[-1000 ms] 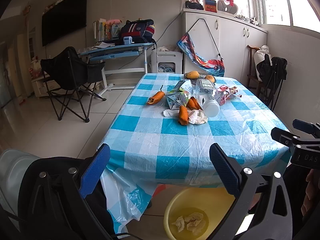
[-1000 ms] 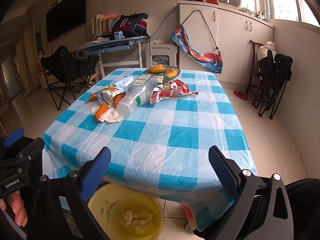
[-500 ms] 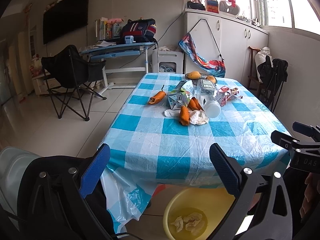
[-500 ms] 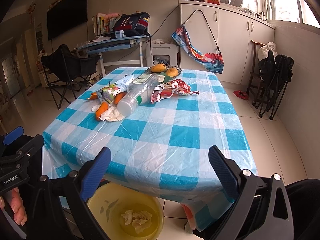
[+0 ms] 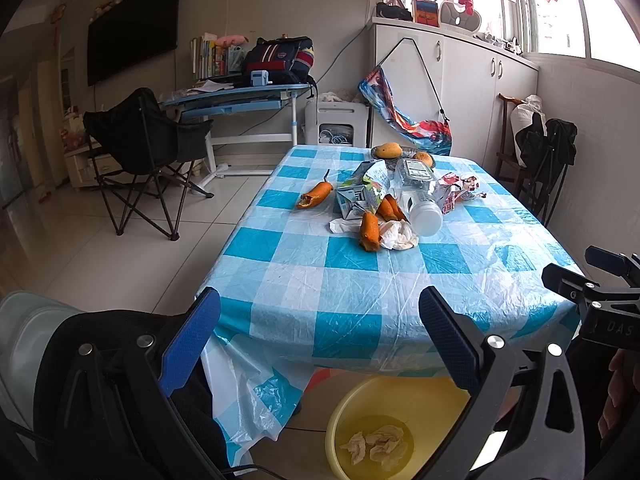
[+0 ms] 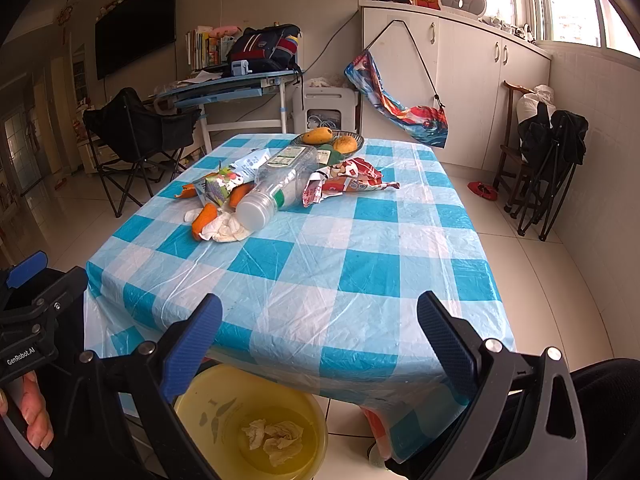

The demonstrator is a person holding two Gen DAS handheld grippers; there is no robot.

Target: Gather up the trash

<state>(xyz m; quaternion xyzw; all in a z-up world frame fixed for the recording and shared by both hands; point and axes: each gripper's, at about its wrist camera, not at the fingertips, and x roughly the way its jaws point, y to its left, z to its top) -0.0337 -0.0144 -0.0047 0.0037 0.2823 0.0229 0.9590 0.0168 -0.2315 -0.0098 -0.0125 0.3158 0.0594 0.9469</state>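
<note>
Left gripper [image 5: 318,340]: I read the jaws as spread wide, blue pads far apart, nothing between them and nothing touched. It hangs short of the near edge of the table covered in a blue-and-white checked plastic cloth [image 5: 352,280], over the floor.

Right gripper [image 6: 318,340]: same reading, jaws fully apart, pads bare, no contact with cloth or trash. It sits at the near table edge, beside the left one.

Below both tools, on the floor under the table edge, stands a round yellow plastic basin [image 6: 208,408] with crumpled paper tissues [image 6: 276,438] lying in its bottom.

The trash pile lies well away from both grippers, toward the far half of the table: a crushed clear plastic bottle [image 6: 280,184] on its side with its white cap end toward me, a crumpled white tissue [image 6: 228,232] touching it, orange peel pieces [image 5: 369,230] beside the tissue, a flattened green-and-white drink carton [image 5: 358,198], and a torn red-and-white snack wrapper [image 6: 348,182] to the right of the bottle.

One more orange peel strip [image 5: 315,196] lies apart, left of the pile.
</note>
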